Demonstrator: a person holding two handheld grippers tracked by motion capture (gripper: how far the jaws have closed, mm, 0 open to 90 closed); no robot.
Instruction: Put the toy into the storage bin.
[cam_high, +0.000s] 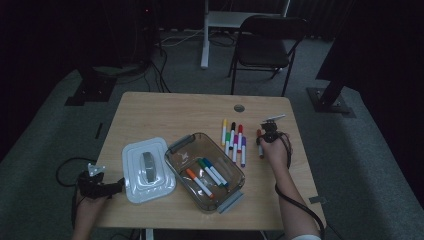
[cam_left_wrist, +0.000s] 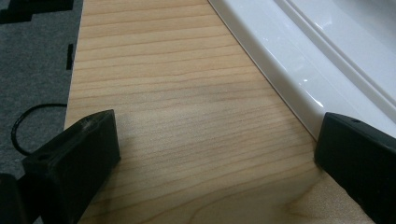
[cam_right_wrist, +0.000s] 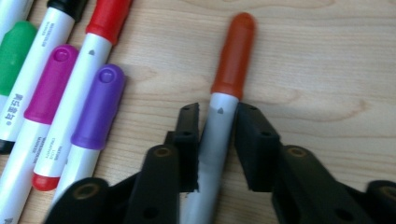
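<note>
Gripping of one marker is recorded at the right side of the table (cam_high: 150, 107).

Item 1. Right gripper (cam_right_wrist: 217, 140): jaws closed to the sides of the red-capped marker (cam_right_wrist: 224, 116), around the white barrel just below the cap. The marker lies flat on the wood, apart from the others. Contact appears made on the left side; on the right a sliver of gap cannot be ruled out.

Item 2. Left gripper (cam_left_wrist: 215, 149): released, jaws spread wide, nothing between them, resting at the near left corner just beside the white lid (cam_left_wrist: 299, 60).

Item 3. Clear bin (cam_high: 175, 150): set at mid-table, with orange, green and blue markers already inside; judged the destination.

Item 4. Row of markers (cam_high: 233, 140): lying between the bin and the gripped marker, the purple-capped marker (cam_right_wrist: 95, 112) being nearest.

Risks noted:
- The round, smooth barrel could roll or pivot out if the grip is light or off-centre, and the cap end could droop on lifting.
- The row could be scattered if the marker is carried low across it toward the bin.
- The bin's raised rim could be struck by a low approach.

Room noted: bare wood lies open beyond and to the right of the marker, though the table's right edge is near. The cable trailing from the right gripper hangs off the table's near right side and could snag.
</note>
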